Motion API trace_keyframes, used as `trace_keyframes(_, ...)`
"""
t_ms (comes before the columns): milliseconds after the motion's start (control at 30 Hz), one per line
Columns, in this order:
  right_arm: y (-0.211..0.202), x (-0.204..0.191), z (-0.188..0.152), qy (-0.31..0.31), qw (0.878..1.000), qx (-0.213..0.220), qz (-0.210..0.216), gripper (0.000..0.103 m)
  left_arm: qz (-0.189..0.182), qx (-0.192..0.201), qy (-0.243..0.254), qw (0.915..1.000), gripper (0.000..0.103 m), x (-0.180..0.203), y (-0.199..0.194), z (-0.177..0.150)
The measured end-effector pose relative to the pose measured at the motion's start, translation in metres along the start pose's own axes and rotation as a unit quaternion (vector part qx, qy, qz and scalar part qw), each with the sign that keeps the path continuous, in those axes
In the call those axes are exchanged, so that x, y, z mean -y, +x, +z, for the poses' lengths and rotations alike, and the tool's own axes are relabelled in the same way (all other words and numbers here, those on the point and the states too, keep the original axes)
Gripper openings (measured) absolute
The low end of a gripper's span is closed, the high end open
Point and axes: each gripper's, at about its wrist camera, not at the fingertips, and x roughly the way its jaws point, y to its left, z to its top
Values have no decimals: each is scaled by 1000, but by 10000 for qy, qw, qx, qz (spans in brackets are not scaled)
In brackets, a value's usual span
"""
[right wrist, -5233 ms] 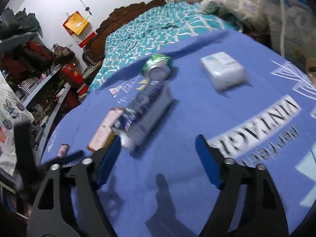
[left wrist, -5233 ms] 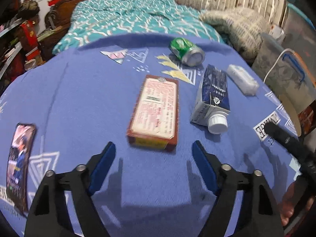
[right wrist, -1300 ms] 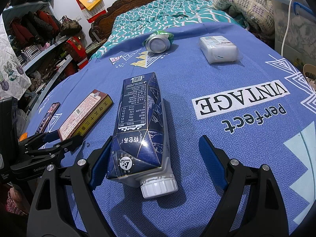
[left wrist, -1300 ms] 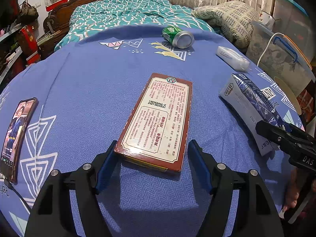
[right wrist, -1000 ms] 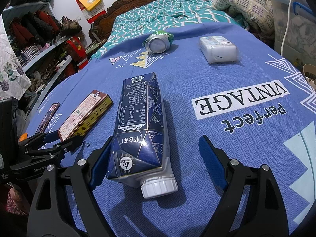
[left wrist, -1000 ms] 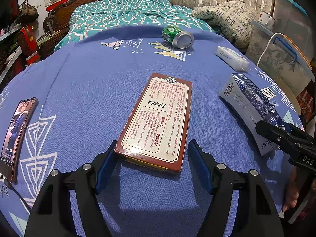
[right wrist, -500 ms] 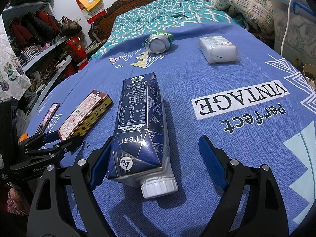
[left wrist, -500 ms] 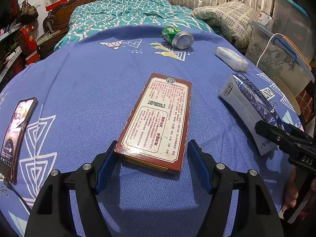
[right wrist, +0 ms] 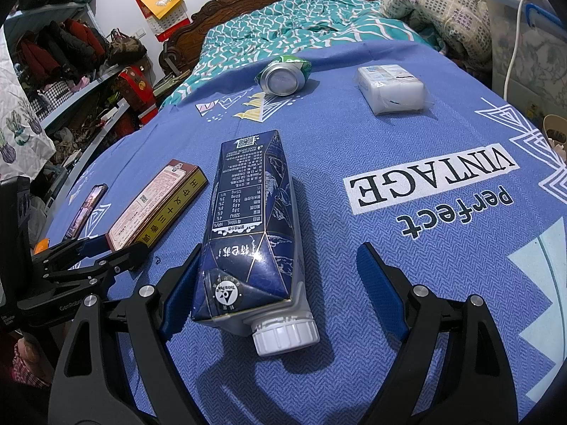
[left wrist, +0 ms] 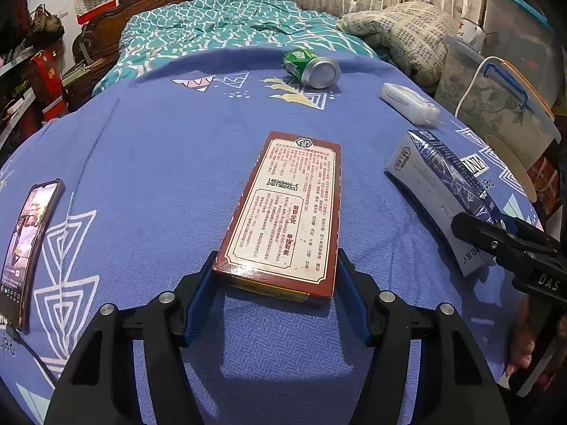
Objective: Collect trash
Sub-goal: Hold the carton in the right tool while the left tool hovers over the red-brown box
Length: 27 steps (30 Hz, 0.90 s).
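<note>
Closing left claw (left wrist: 276, 297) astride near end of flat red box (left wrist: 287, 212), pads beside its long edges, seemingly not yet pressing. Right claw (right wrist: 283, 294) wide open around cap end of dark blue carton (right wrist: 248, 226), lying lengthwise for a side grip, unheld. Farther off: green can (right wrist: 283, 74) and white packet (right wrist: 389, 88). Bare blue cloth (right wrist: 425, 283) right; phone (left wrist: 24, 248) far left.

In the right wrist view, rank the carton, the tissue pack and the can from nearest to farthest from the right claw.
1. Carton: lies between the open fingers of the right claw, cap end nearest.
2. Tissue pack: far off, to the right.
3. Can: farthest, at the blanket's far edge, left of the pack.
</note>
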Motion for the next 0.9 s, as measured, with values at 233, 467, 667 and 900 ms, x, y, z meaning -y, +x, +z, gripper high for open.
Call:
trace_keyframes(233, 0, 0, 0, -2, 10000, -1, -1, 84, -38, 12, -22, 10000, 59, -2, 0, 0)
trace_keyframes(467, 0, 0, 0, -3, 10000, -1, -2, 84, -46, 22, -20, 10000, 59, -1, 0, 0)
trace_keyframes(667, 0, 0, 0, -6, 10000, -1, -4, 84, -82, 31, -6, 10000, 59, -1, -1, 0)
trace_keyframes(900, 0, -1, 0, -7, 10000, -2, -5, 84, -114, 23, 5, 9999, 59, -2, -1, 0)
